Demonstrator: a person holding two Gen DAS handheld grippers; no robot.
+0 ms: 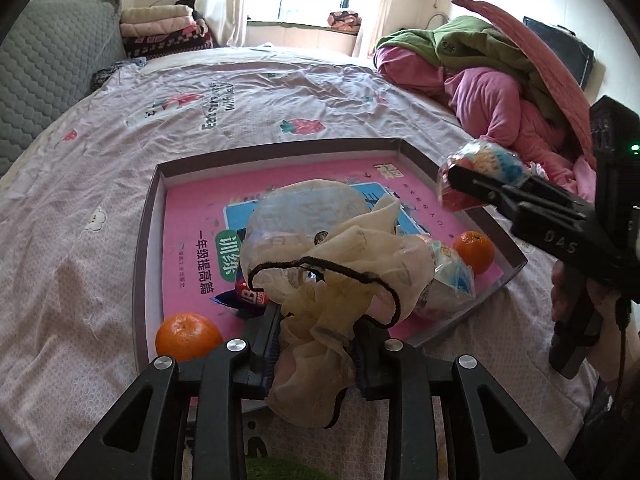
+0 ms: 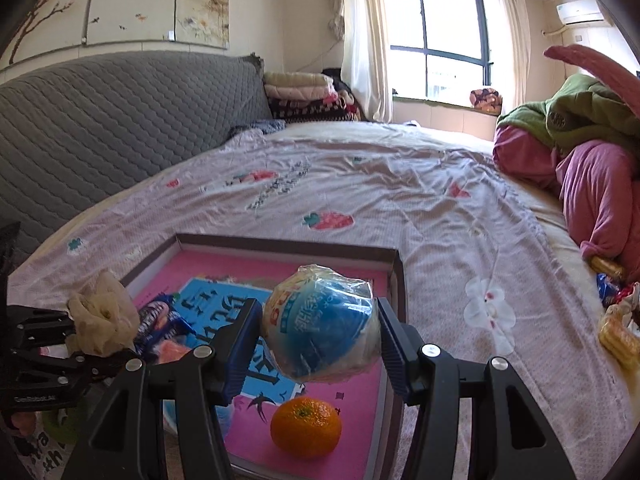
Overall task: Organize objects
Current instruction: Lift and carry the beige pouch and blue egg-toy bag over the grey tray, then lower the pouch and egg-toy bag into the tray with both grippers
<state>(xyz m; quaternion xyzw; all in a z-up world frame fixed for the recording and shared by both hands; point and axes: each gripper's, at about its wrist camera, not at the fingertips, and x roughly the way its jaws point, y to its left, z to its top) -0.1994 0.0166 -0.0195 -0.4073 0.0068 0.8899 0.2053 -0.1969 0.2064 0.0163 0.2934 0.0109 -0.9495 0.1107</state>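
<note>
A shallow box tray [image 1: 280, 148] with a pink book lining it lies on the bed. My left gripper [image 1: 318, 344] is shut on a cream mesh pouch [image 1: 340, 264] with a black drawstring, low over the tray's near edge. In the tray are two oranges [image 1: 188, 336] [image 1: 474, 250], a blue snack packet [image 1: 248, 296] and a wrapped round pack [image 1: 448, 276]. My right gripper [image 2: 318, 340] is shut on a round plastic-wrapped pack with a blue label [image 2: 320, 328], held over the tray [image 2: 280, 242] above one orange [image 2: 306, 426]. The left gripper [image 2: 100, 340] shows at the left.
A pile of pink and green clothes [image 1: 500, 88] fills the bed's right side. More snack packets [image 2: 616, 336] lie by it. A grey quilted headboard [image 2: 120, 120] runs along the left, with folded blankets [image 1: 160, 24] at the far end. A hand [image 1: 568, 292] grips the right tool.
</note>
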